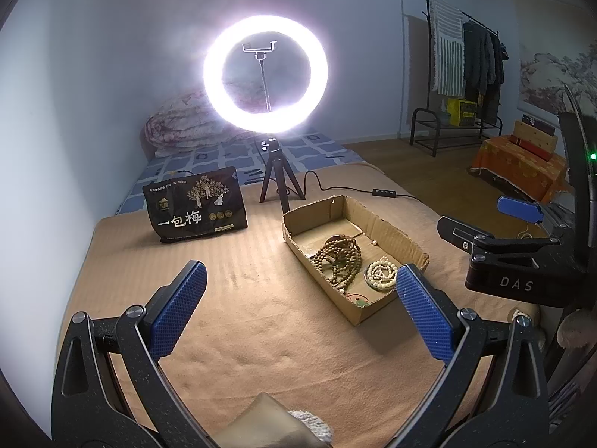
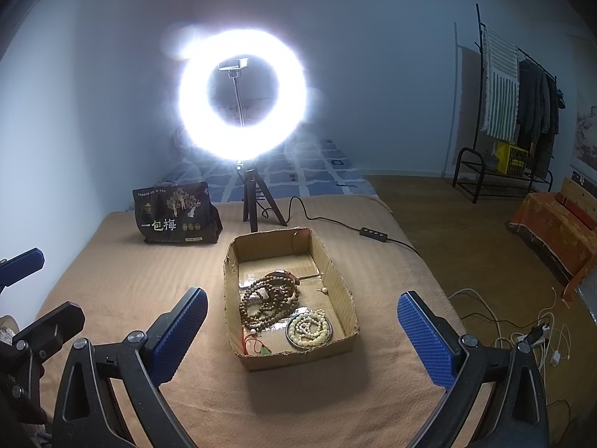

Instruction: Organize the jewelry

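An open cardboard box (image 2: 337, 280) sits on the tan blanket. Inside lie a pile of brown bead strands (image 2: 270, 298), a coil of white beads (image 2: 309, 328) in a metal ring, and a small green pendant on a red cord (image 2: 261, 351). The box (image 1: 391, 233), brown beads (image 1: 341, 261) and white beads (image 1: 381, 274) also show in the left wrist view. My left gripper (image 1: 298, 310) is open and empty, left of the box. My right gripper (image 2: 302, 330) is open and empty, its fingers either side of the box's near end, above it. The right gripper also shows in the left view (image 1: 488, 220).
A lit ring light on a tripod (image 2: 242, 104) stands behind the box, its cable and switch (image 2: 373, 232) trailing right. A black snack bag (image 2: 175, 212) stands at back left. The bed's right edge drops to the floor with cables (image 2: 537, 336).
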`<state>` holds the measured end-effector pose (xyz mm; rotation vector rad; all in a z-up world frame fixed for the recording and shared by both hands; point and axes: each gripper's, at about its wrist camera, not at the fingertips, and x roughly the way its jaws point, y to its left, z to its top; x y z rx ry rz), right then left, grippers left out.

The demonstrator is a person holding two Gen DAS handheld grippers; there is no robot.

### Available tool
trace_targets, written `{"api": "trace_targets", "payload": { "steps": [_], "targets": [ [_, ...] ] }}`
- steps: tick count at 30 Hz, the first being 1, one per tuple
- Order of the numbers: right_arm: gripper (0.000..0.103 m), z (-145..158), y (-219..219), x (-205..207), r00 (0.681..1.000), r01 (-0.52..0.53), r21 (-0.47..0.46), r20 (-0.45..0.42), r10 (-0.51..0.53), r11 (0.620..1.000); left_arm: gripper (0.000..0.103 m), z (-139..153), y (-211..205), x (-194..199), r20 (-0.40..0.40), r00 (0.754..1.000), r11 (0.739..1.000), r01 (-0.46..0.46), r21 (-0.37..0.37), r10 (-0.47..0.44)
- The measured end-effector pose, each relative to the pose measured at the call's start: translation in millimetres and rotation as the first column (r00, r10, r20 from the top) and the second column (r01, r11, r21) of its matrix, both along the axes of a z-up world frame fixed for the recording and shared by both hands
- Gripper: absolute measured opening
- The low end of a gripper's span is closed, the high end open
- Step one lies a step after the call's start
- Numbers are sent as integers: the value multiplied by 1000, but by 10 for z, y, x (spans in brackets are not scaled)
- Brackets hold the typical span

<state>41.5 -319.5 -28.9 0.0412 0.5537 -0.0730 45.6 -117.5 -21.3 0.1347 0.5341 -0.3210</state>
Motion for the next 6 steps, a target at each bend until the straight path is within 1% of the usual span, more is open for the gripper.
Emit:
{"api": "trace_targets", "payload": {
  "steps": [6],
  "targets": [
    [103, -13, 4, 6, 1000, -2, 0, -4, 2, 1000, 103, -20, 5, 19, 13, 1000, 1000, -15, 5, 15]
  ]
}}
